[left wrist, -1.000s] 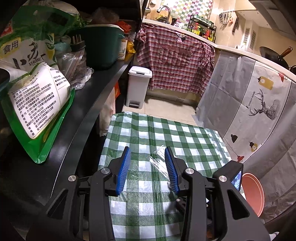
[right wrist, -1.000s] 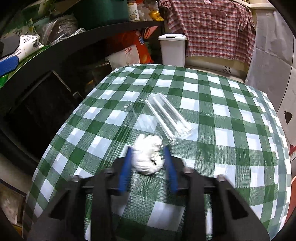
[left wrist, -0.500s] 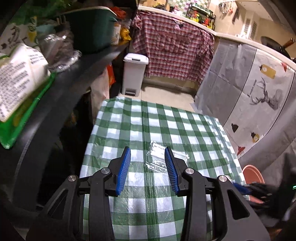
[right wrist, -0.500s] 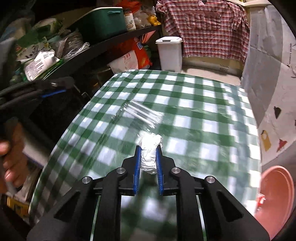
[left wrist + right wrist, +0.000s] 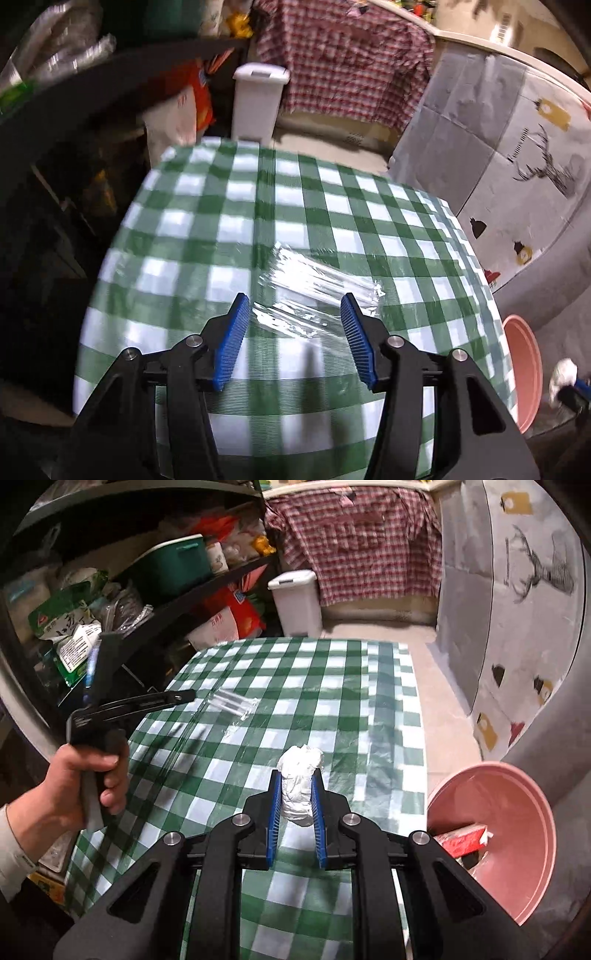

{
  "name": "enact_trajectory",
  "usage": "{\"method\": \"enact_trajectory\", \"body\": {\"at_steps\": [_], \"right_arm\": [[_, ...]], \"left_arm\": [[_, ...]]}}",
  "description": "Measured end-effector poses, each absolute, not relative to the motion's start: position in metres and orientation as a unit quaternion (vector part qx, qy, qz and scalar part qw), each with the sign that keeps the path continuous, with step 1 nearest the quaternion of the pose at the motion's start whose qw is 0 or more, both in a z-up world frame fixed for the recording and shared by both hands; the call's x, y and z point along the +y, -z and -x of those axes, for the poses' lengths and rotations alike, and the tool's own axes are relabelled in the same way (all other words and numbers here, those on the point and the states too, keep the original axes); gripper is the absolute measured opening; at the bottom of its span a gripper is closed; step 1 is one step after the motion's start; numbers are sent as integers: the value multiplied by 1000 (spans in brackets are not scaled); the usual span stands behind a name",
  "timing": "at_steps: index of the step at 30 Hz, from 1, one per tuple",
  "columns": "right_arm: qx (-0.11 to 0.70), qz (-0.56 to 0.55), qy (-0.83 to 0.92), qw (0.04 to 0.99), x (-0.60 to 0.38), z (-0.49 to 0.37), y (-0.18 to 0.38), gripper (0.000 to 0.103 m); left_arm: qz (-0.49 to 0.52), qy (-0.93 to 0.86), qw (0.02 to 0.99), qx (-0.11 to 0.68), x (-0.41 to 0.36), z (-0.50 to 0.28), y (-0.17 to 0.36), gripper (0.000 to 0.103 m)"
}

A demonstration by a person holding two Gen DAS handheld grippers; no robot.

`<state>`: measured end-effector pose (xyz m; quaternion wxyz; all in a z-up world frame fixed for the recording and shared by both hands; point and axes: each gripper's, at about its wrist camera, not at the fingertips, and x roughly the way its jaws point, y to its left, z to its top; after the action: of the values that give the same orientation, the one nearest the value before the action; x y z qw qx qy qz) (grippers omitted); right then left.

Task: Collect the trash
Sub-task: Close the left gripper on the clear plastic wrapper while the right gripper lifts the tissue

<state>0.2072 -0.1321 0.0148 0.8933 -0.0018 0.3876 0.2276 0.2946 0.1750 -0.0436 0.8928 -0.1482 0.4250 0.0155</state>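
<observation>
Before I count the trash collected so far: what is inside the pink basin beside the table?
The pink basin holds a red and white package lying against its near wall. The right gripper's frame covers the bottom near it, so anything else there is hidden.

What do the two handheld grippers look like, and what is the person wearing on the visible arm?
Both the left gripper and the right gripper have matte black angular linkage arms with round silver pivot bolts and blue ribbed pads on the fingers. The right wrist view shows the left one's black pistol-style handle. The hand holding it emerges from a light grey sleeve with a stitched cuff.
</observation>
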Motion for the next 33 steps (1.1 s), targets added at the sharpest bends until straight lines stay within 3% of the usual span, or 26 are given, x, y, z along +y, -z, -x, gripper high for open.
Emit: {"method": "enact_trajectory", "body": {"at_steps": [3, 5, 6, 11, 21, 27, 33], "right_arm": [[386, -7, -231, 893, -141, -211, -15, 17], [386, -17, -230, 893, -147, -216, -14, 17], [386, -19, -229, 894, -150, -218, -13, 17], [386, -15, -218, 896, -158, -225, -9, 17], [383, -11, -210, 899, -178, -225, -6, 17], [390, -9, -203, 898, -186, -226, 0, 17], [388, -14, -201, 899, -188, -226, -2, 17]], "left_arm": [[192, -30, 876, 441, 167, -302, 52, 54], [211, -47, 866, 451, 160, -305, 58, 72], [220, -55, 862, 453, 156, -306, 62, 76], [254, -106, 849, 451, 145, -316, 76, 82], [169, -196, 858, 445, 116, -360, 81, 92], [142, -216, 857, 445, 115, -364, 80, 90], [121, -224, 861, 440, 117, -353, 77, 58]]}}
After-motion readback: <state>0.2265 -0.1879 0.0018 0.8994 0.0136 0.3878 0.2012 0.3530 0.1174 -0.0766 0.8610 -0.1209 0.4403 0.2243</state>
